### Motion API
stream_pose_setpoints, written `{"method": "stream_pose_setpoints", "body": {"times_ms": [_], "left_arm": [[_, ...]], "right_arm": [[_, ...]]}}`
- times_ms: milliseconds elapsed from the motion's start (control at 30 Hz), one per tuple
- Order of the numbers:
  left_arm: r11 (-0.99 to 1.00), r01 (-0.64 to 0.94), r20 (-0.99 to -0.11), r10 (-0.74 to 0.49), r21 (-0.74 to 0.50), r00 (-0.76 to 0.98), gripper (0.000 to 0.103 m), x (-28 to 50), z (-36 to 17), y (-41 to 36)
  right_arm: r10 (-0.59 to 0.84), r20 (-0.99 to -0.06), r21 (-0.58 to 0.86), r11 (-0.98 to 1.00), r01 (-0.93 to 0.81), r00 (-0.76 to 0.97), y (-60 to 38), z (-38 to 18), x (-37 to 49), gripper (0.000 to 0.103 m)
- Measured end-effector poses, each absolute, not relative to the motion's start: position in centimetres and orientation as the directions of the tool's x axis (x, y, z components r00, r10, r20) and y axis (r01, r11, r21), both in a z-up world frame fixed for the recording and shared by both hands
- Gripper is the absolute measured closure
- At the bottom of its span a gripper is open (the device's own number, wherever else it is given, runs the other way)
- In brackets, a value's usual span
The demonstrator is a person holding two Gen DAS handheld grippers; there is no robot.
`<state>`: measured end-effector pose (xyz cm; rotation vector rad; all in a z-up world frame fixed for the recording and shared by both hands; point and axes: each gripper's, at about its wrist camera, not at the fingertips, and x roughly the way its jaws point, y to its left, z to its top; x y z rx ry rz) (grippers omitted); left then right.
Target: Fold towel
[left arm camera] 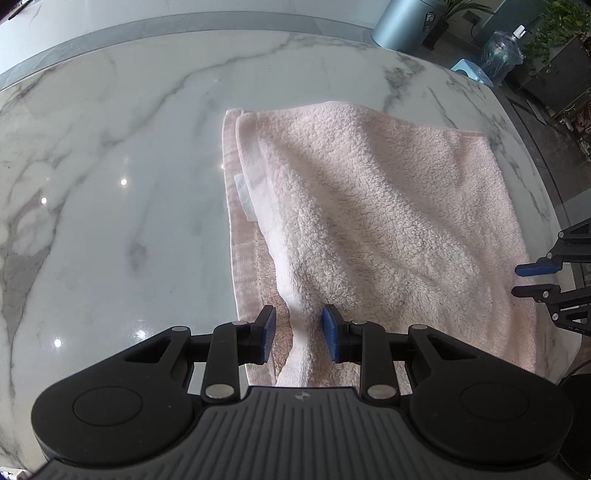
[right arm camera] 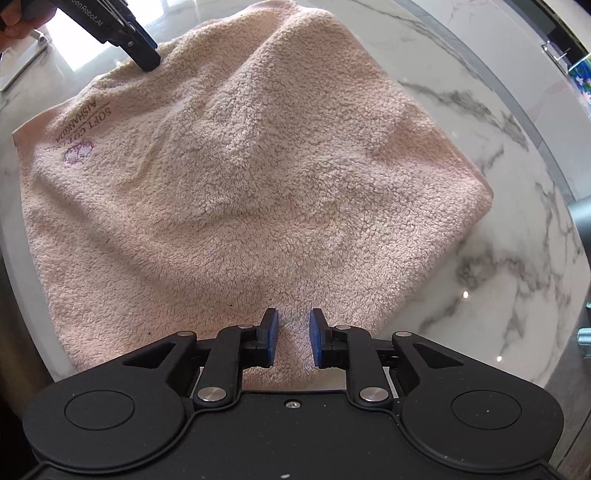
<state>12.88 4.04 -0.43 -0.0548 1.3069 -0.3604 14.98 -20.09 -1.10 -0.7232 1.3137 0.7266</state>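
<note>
Marble table [left arm camera: 110,166], folded pink towel [left arm camera: 369,203], blue bin [left arm camera: 406,22] beyond

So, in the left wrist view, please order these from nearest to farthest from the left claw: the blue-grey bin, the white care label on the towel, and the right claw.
1. White care label, on the towel's left edge, ahead of the left claw.
2. Right claw, at the right border.
3. Blue-grey bin, on the floor beyond the marble table, top right.

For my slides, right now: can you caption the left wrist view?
Left gripper straddling a raised ridge of the folded pink towel on a marble table.
</note>
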Motion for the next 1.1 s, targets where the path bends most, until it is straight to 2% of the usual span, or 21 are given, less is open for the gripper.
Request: {"method": "stream_pose_setpoints", "body": {"times_ms": [133, 200, 267, 400, 667, 767, 900, 1033, 1100], "left_arm": [[0.946, 0.241, -0.936, -0.272, -0.217, 0.225, 0.077, 13.1, -0.4, 3.5], [0.95, 0.247, -0.94, -0.249, -0.19, 0.235, 0.091, 13.0, -0.3, 3.2], [0.95, 0.255, -0.937, -0.246, -0.182, 0.249, 0.097, 12.7, 0.0, 3.0], [0.957, 0.256, -0.932, -0.209, -0.133, 0.297, 0.098, 11.7, 1.4, 3.1], [0.964, 0.235, -0.926, -0.201, -0.128, 0.321, 0.098, 10.7, 3.0, 4.3], [0.969, 0.222, -0.93, -0.182, -0.113, 0.32, 0.098, 10.6, 1.8, 4.6], [0.969, 0.231, -0.932, -0.166, -0.092, 0.323, 0.096, 10.4, 0.3, 4.5], [0.962, 0.272, -0.929, -0.1, 0.0, 0.355, 0.089, 9.7, 0.3, 3.4], [0.966, 0.257, -0.929, -0.11, -0.017, 0.353, 0.086, 9.9, 0.4, 3.9]], "right_arm": [[0.07, -0.992, -0.046, 0.593, -0.804, 0.108, -20.3, -1.1, 15.0, 0.085], [0.065, -0.992, -0.048, 0.592, -0.804, 0.107, -20.2, -1.1, 15.0, 0.085], [0.062, -0.993, -0.047, 0.597, -0.801, 0.104, -20.2, -1.2, 15.0, 0.085], [0.053, -0.994, -0.043, 0.603, -0.797, 0.094, -20.1, -1.2, 15.1, 0.085], [-0.005, -0.997, -0.069, 0.565, -0.822, 0.081, -18.8, -1.3, 14.9, 0.083], [-0.02, -0.996, -0.085, 0.545, -0.834, 0.089, -18.2, -1.3, 14.5, 0.074], [-0.058, -0.987, -0.155, 0.54, -0.827, 0.147, -18.0, -1.4, 14.2, 0.043], [-0.061, -0.985, -0.166, 0.557, -0.814, 0.159, -18.3, -1.5, 14.1, 0.041], [-0.06, -0.986, -0.165, 0.557, -0.814, 0.158, -18.3, -1.5, 14.0, 0.041]]}}
